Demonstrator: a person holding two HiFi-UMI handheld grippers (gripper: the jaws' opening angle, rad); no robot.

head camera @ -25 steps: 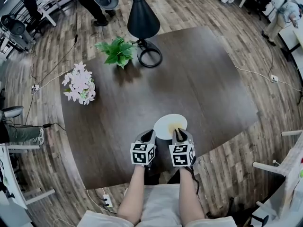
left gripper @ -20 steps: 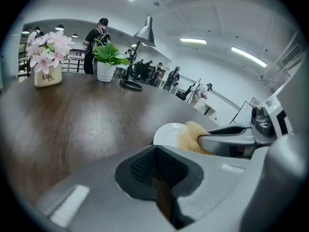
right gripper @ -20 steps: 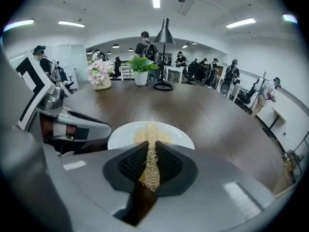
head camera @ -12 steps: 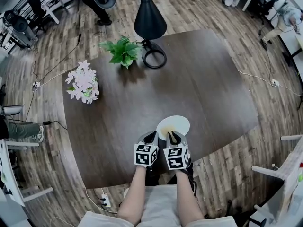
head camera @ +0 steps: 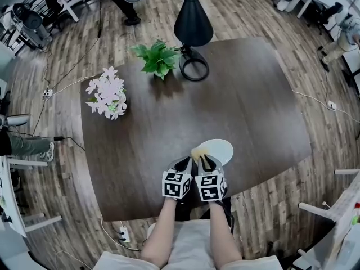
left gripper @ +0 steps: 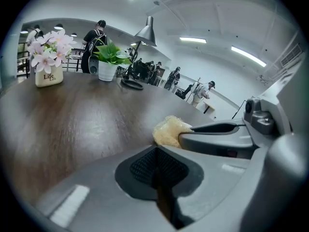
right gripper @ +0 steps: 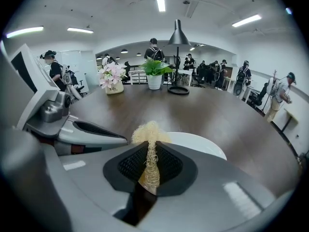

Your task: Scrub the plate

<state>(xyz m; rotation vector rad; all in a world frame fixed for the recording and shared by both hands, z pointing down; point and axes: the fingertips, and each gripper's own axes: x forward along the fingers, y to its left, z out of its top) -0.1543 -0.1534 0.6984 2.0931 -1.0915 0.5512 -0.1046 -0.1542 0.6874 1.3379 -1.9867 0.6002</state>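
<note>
Now | right claw (right gripper: 150,153) pinched on frizzy yellow scrubber (right gripper: 148,131) | left claw (left gripper: 156,166) closed, empty | round glossy white plate (right gripper: 200,146)

One plate (head camera: 218,149), one scrubber (head camera: 197,152), one lamp (head camera: 193,22), one green plant (head camera: 157,58) and one bunch of pink flowers (head camera: 108,98) on one surface (head camera: 247,106). Two tongs: left tongs (head camera: 186,162), right tongs (head camera: 206,161).

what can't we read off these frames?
- Whether the scrubber touches the plate: in the right gripper view the right claw body covers the plate's near part; in the head view it is too small.
- Dirt on the plate: head view, too small.
- Plate in the left gripper view: hidden behind the right claw.
- Lamp top: cut off by the head view's upper edge.
</note>
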